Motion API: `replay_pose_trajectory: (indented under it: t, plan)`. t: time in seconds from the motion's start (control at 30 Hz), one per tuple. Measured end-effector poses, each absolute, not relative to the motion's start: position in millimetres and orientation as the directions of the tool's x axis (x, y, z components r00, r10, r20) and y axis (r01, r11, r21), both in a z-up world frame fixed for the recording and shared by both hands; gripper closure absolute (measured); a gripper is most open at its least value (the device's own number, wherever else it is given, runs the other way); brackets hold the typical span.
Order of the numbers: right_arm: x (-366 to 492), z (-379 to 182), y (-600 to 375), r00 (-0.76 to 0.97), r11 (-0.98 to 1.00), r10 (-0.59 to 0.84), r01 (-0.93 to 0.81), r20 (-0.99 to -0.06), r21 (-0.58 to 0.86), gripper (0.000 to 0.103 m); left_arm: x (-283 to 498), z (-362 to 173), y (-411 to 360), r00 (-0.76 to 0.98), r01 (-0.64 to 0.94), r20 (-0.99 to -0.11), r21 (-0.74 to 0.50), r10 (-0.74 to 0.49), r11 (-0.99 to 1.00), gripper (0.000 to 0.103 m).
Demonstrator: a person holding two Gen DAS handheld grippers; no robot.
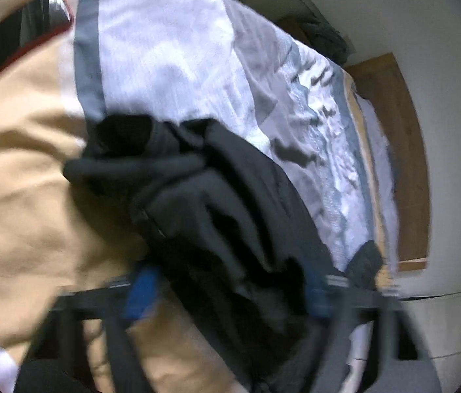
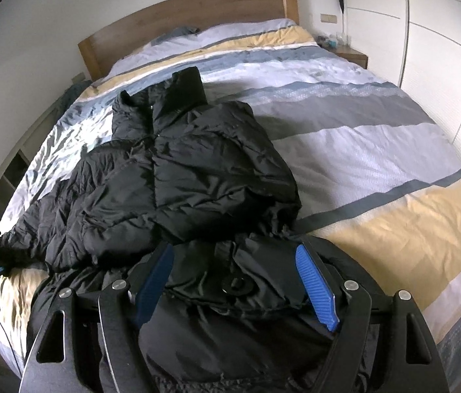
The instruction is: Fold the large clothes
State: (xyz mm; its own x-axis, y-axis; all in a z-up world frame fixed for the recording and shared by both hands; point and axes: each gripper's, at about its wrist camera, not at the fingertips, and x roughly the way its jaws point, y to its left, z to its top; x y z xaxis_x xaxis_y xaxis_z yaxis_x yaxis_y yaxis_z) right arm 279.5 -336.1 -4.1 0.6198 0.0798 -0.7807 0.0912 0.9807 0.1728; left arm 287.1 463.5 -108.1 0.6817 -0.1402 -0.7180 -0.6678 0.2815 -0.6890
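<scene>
Left wrist view, blurred: the black quilted puffer jacket (image 1: 217, 196) bunches between the left gripper (image 1: 230, 291)'s blue pads; grip unclear.

Right wrist view: the right gripper (image 2: 235, 281) stands wide, near hem fabric filling its gap, jacket on the striped bedspread (image 2: 378, 150).

A bedroom in a home. A wide bed (image 2: 378, 150) fills the room, with a striped cover, a wooden headboard (image 2: 178, 23) against the white wall and pillows (image 2: 237, 31) along its head edge. A nightstand (image 2: 350, 54) stands beside the bed's head corner, next to a white wardrobe (image 2: 433, 42).
</scene>
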Motion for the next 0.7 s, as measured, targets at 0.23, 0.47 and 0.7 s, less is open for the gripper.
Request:
replay_pose_trajectory:
  t: [0.23, 0.47, 0.7]
  plan:
    - [273, -1, -345, 0.625, 0.978, 0.075, 0.104, -0.777, 0.178, 0.027, 282, -88, 456, 0.727, -0.604, -0.675, -0.717, -0.128, 0.349, 0.095]
    - [258, 12, -355, 0.644, 0.979, 0.069, 0.102, -0.762, 0.176, 0.027, 286, -32, 423, 0.751, -0.536, -0.655, -0.683, -0.091, 0.496, 0.096]
    - [239, 29, -380, 0.676, 0.973, 0.070, 0.116, -0.733, 0.199, 0.027, 295, 35, 357, 0.774, -0.427, -0.628, -0.617, -0.086, 0.661, 0.096]
